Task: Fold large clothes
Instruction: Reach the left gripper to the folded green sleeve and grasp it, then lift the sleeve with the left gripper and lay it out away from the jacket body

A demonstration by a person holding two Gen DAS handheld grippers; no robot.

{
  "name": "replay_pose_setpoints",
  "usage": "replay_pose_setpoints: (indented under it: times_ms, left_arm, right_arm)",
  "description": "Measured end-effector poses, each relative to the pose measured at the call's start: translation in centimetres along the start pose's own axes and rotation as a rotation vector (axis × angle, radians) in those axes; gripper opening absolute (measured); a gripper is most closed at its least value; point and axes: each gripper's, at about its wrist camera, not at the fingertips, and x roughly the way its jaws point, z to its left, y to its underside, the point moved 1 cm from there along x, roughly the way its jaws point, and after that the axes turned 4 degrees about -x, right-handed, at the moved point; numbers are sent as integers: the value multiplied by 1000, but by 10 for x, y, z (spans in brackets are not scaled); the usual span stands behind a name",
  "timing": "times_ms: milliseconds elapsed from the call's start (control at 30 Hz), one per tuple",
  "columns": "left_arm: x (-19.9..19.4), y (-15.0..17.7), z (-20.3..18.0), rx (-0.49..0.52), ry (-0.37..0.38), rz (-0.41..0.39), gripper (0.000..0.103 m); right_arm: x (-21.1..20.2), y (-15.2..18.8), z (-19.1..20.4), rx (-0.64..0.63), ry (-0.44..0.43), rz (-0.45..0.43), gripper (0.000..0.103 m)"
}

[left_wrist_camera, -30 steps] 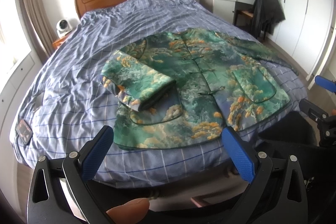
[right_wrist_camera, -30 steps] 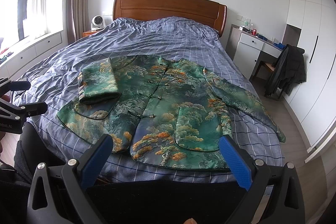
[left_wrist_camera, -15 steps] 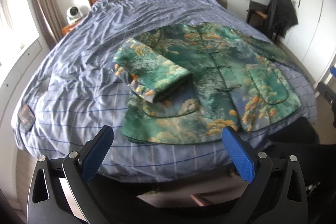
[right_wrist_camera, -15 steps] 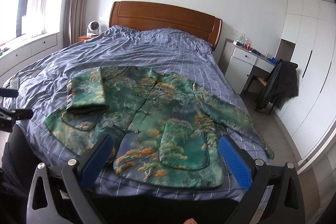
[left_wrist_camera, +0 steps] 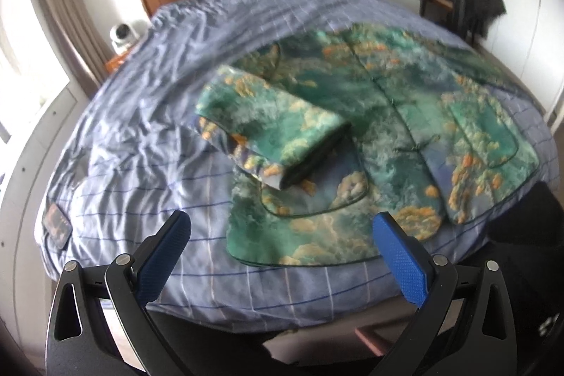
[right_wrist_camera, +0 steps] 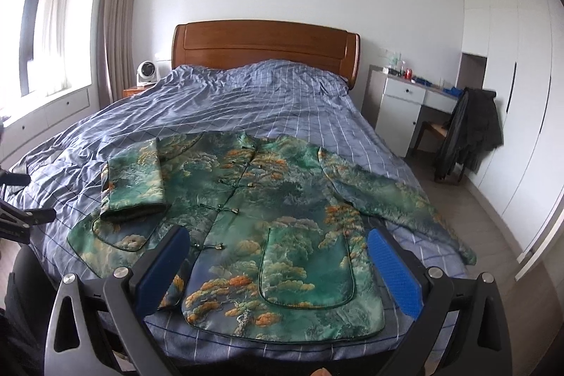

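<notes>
A green jacket with a cloud and tree print (right_wrist_camera: 268, 199) lies face up at the foot of the bed (right_wrist_camera: 246, 104); it also shows in the left wrist view (left_wrist_camera: 405, 115). Its left sleeve (left_wrist_camera: 271, 125) is folded over the front (right_wrist_camera: 135, 175). Its right sleeve (right_wrist_camera: 394, 192) lies stretched out toward the bed's right edge. My left gripper (left_wrist_camera: 282, 245) is open and empty, held off the bed's foot near the hem's left corner. My right gripper (right_wrist_camera: 278, 256) is open and empty above the jacket's hem.
A wooden headboard (right_wrist_camera: 264, 48) stands at the back. A white desk (right_wrist_camera: 409, 108) and a chair with a dark coat (right_wrist_camera: 469, 133) stand to the right. White wardrobes (right_wrist_camera: 521, 115) line the right wall. A small fan (right_wrist_camera: 146, 73) sits at the back left.
The left gripper has moved closer to the jacket's left side and swung left. The right gripper has tilted up and come closer over the hem. Both stay open.
</notes>
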Motion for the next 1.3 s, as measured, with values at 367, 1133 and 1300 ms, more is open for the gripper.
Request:
replay_pose_setpoints:
  times_ms: [367, 1133, 1300]
  left_arm:
    - [69, -21, -24, 269, 59, 80, 102]
    - [101, -101, 120, 17, 99, -8, 7]
    - [89, -109, 211, -210, -98, -63, 6]
  right_arm:
    - [14, 22, -11, 52, 5, 83, 103]
    - [10, 24, 27, -37, -27, 119, 103]
    - [14, 23, 35, -41, -48, 125, 103]
